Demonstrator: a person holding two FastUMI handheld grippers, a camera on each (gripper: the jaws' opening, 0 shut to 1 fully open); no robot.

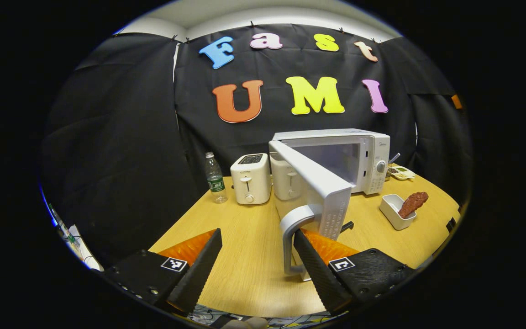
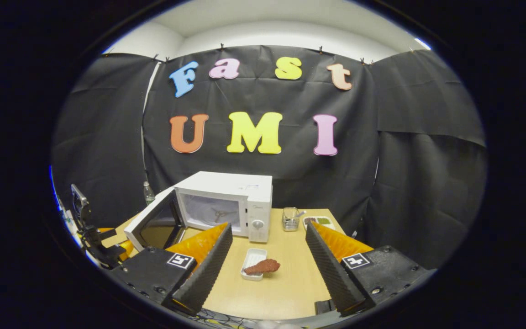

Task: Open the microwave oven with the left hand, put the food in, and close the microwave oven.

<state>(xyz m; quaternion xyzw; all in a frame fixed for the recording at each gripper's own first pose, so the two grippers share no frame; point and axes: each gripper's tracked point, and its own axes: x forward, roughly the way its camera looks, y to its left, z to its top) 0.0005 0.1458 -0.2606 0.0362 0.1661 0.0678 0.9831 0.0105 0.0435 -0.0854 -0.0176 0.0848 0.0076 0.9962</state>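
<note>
Microwave oven (image 1: pixel 363 160) at the far side of the wooden table (image 1: pixel 244 256), door (image 1: pixel 318 183) swung open toward the near side.

Left gripper (image 1: pixel 257 256): fingers spread wide, nothing held. Its right finger lies against the inside of the door handle (image 1: pixel 290 228); its left finger is well apart from it. Cavity visible past the door. Food (image 1: pixel 412 203), a brown piece, rests across the rim of a small white dish (image 1: pixel 393 212) on the table, near and right of the oven, outside it. In the right gripper view the same dish (image 2: pixel 251 262) and food (image 2: pixel 263 266) sit on the table ahead, between the spread fingers of the right gripper (image 2: pixel 268 260), which touches neither. Left of the oven: a white toaster (image 1: pixel 250 178), then a water bottle (image 1: pixel 215 178) further left.
</note>
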